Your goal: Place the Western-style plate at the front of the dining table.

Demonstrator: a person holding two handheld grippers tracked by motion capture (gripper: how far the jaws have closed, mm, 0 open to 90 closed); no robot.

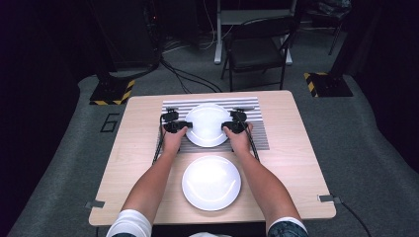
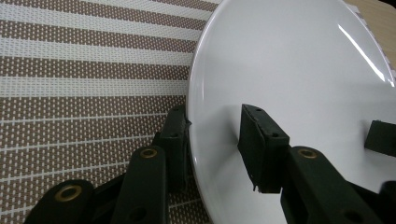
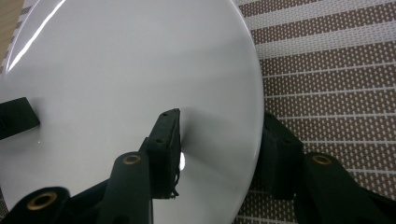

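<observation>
Both pairs of jaws are closed on the rim of the same round white glossy plate (image 1: 207,124), 1 pair from each side. On the left gripper (image 1: 179,126), 1 black jaw lies on the plate's upper face and the other sits under the edge, against the mat; the left gripper view shows the rim pinched between them. The right gripper (image 1: 232,127) does the mirror of it, 1 jaw over the plate and 1 tucked below the rim on the outside.

That plate sits on the brown-and-white striped woven placemat (image 1: 257,133) at the far half of the pale wooden table (image 1: 296,168). Whether it rests flat or is just clear of the weave, I cannot tell from where I stand; in both gripper views its edge looks very close to the mat. A second round white plate (image 1: 211,182) lies on the bare wood nearer the person, between the 2 forearms, untouched.

As I read it, the grasp is done and even, with the hands level and opposite each other. What remains is the carry itself: either the far plate is about to be lifted off the mat, or it is being set down there and the jaws have yet to let go. The near plate has not been dealt with at all.
</observation>
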